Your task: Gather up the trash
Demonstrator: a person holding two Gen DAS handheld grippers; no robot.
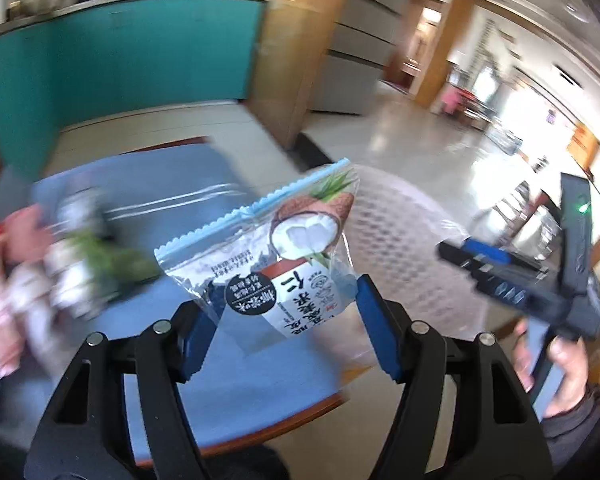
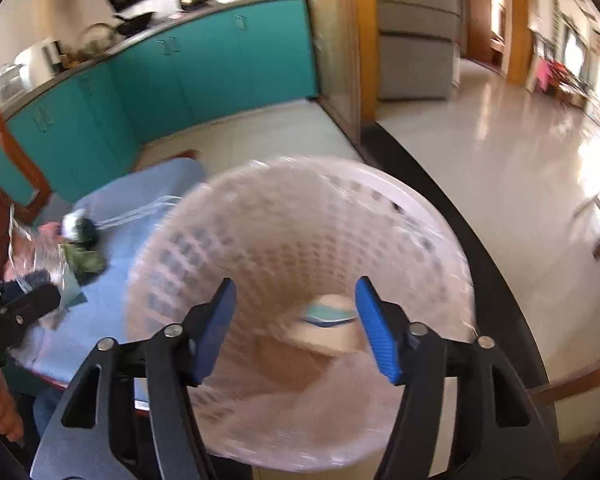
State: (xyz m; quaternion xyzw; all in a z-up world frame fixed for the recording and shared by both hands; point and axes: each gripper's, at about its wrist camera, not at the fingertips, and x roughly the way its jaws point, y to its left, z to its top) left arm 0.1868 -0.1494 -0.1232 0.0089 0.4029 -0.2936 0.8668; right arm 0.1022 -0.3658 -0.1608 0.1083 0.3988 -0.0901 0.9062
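Teal kitchen cabinets [image 2: 204, 64] behind a blue table [image 1: 260, 380], left gripper [image 1: 288, 320] spread wide around a snack packet [image 1: 276, 248], right gripper [image 2: 296, 320] parted and empty over a white mesh bin [image 2: 260, 216].

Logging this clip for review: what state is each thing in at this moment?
Left gripper: fingers wide apart, snack bag between them, no pinch visible.
Snack bag: upside down, off the table, zip strip shut.
Right gripper: open, holding nothing, over the basket.
Basket: open-topped, lined with clear plastic, one packet inside.
Wrapper pile: crumpled, lying on the blue table.
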